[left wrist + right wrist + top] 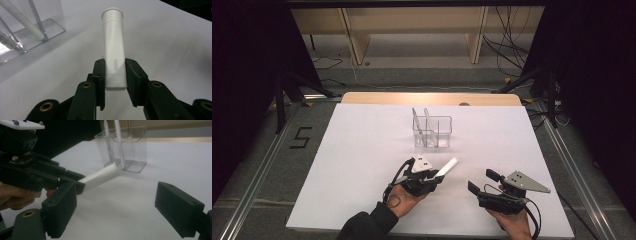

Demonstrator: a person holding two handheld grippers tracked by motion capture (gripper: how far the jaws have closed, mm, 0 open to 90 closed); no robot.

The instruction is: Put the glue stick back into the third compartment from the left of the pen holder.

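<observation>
We've got the left gripper (115, 75) clamped on the lower end of one white GLOO glue stick (113, 47), jaws narrow, tube lifted off the white table (357, 150) and slanting up toward the clear two-compartment organizer (432, 131); the lettering is readable in the left gripper view, while the high view gives just a white tube (447, 166). Right gripper (120, 212) sits wide open with nothing between its jaws, resting near the table's front edge at the right (484, 186). Count: one glue stick in hand, two white pens (416, 124) leaning in the organizer, two grippers.
</observation>
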